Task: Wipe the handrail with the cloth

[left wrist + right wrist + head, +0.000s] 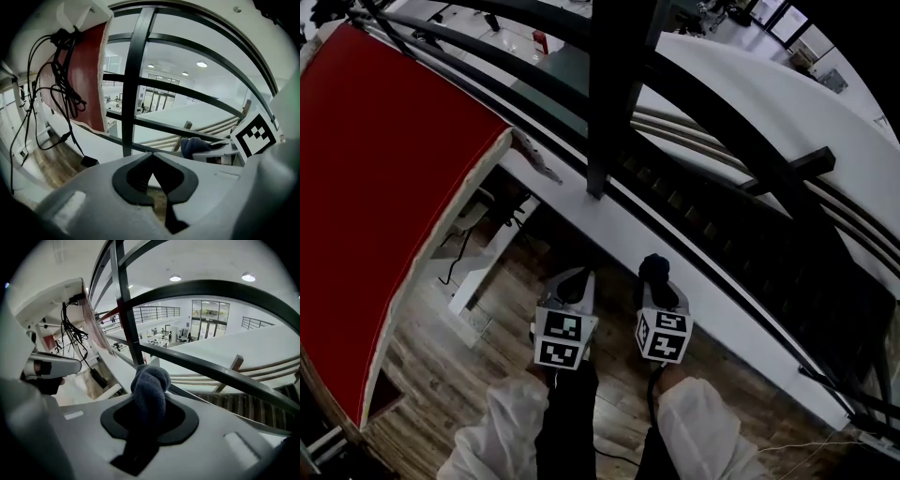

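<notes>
A dark metal handrail (741, 136) curves across above a railing with a black upright post (614, 94). Both grippers hang low and well short of the rail. My right gripper (659, 286) is shut on a dark blue cloth (653, 265), which bunches up out of its jaws. In the right gripper view the cloth (150, 383) stands up from the jaws, with the handrail (211, 287) arching beyond it. My left gripper (575, 281) is beside the right one, shut and empty. In the left gripper view its jaws (151, 157) meet at the tips, and the cloth (191, 146) shows to the right.
A white ledge (694, 281) runs under the railing, just ahead of both grippers. A large red panel (384, 169) fills the left. Black cables (61, 89) hang beside it. Wooden floor (487, 375) lies below, and the person's white sleeves (506, 422) are at the bottom.
</notes>
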